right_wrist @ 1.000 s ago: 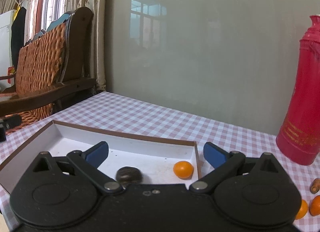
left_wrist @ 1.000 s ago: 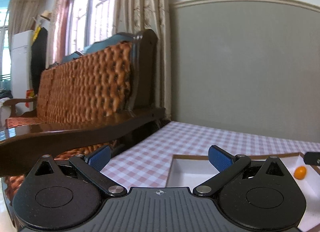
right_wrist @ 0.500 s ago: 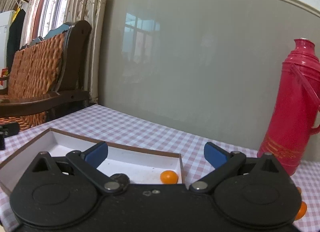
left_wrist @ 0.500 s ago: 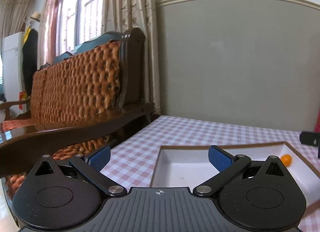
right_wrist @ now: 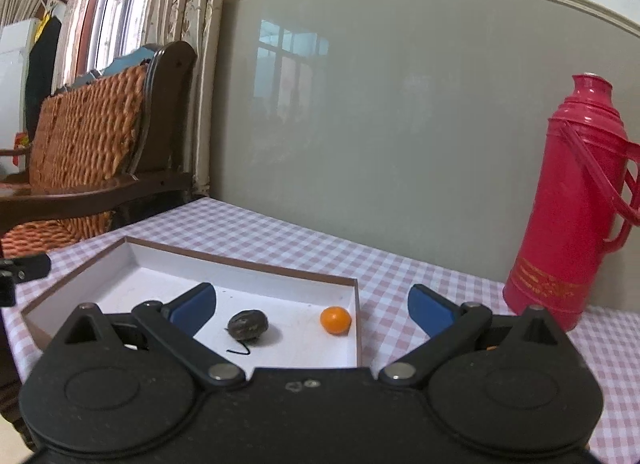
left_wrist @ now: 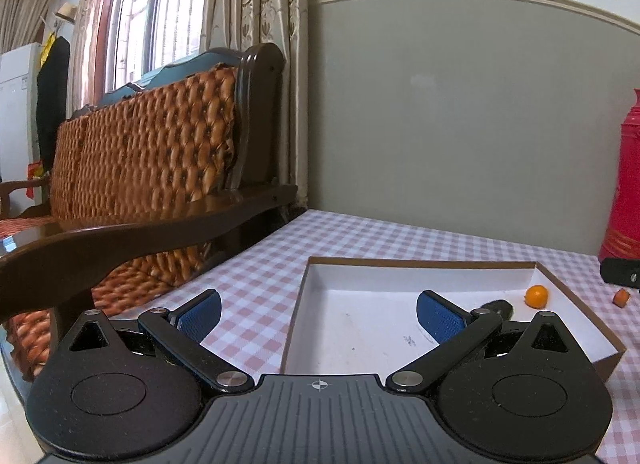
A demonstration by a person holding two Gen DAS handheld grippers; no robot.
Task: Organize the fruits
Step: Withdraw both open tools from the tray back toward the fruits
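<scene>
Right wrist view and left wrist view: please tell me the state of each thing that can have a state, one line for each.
Left claw: open, holds nothing.
Right claw: open, holds nothing.
Box: open-topped, lies flat on the table.
Small orange fruit: in the box, by its right wall.
Dark round fruit: in the box, apart from the orange one.
Red thermos: upright, cap on.

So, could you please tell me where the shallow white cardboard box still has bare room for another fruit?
The shallow white cardboard box is bare across its left half. Its right end is busier: the dark wrinkled fruit and the small orange fruit lie apart there, with bare floor between them.
</scene>
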